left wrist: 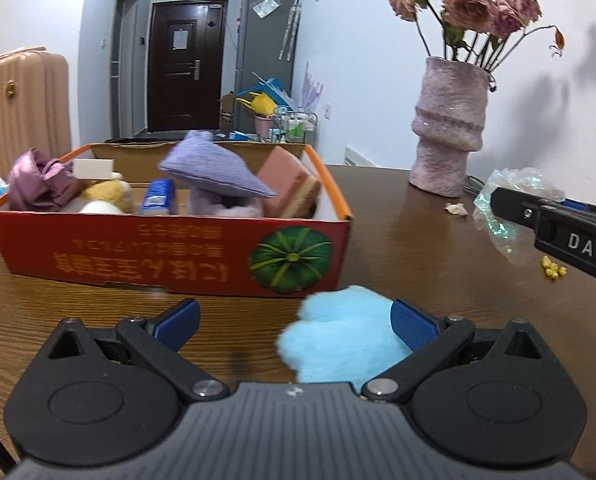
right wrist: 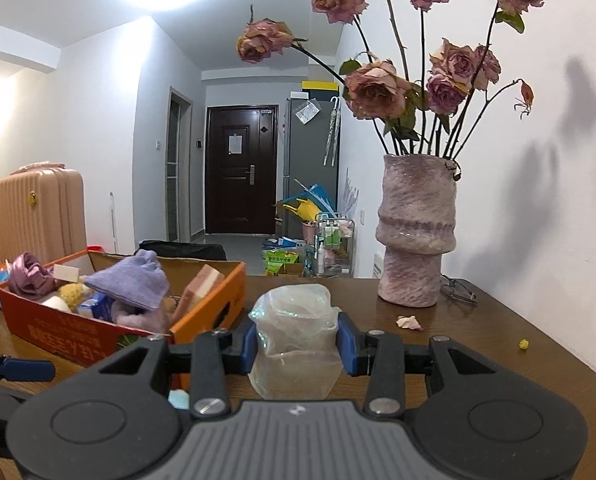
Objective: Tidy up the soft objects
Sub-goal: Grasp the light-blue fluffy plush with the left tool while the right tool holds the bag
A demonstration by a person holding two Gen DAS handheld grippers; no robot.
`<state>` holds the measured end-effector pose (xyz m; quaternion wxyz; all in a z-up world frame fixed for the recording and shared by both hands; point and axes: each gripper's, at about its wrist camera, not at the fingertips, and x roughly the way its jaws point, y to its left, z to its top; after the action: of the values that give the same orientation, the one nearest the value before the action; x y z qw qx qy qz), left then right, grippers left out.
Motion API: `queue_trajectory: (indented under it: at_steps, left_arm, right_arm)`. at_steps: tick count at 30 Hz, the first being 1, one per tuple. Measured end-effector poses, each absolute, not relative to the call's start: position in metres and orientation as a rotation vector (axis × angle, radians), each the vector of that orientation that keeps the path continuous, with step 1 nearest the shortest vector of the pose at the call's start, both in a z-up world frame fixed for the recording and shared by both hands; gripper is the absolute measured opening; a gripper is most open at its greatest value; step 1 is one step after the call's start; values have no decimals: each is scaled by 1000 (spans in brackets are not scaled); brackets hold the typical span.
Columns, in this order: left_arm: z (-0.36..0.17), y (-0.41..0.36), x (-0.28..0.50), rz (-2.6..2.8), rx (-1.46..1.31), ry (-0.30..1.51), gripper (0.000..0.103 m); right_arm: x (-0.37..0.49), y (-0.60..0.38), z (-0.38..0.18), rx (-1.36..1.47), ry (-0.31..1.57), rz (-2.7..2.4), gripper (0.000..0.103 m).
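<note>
Blue fluff comes first in the left wrist view: a light blue fluffy ball lies on the brown table, touching the inner face of one blue pad of the left hand-held gripper, whose jaws stand wide apart and press on nothing. Beyond it sits an orange cardboard box with a green pumpkin printed on its side, holding a purple knitted piece, a pink sponge block, a yellow plush toy and a mauve satin cloth. To the right stands a pink vase of dried roses, and the right hand-held gripper enters from the edge with a crinkled clear bag at its tip

Seen from the right wrist, the right hand-held gripper has its two blue pads pressed against the sides of the crinkled clear bag, holding it just above the table. The box lies ahead to the left, the vase ahead to the right, and a fallen petal rests near the vase's foot
</note>
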<state>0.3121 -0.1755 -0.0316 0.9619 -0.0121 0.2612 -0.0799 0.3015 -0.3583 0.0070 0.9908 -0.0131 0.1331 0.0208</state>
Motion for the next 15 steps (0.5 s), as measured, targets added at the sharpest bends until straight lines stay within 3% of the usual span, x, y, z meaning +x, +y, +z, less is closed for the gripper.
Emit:
queue_trajectory:
  at_steps: [15]
  left_arm:
    - [-43, -214, 333, -206, 29, 616, 103]
  right_arm:
    - [311, -381, -3, -50, 310, 7, 40]
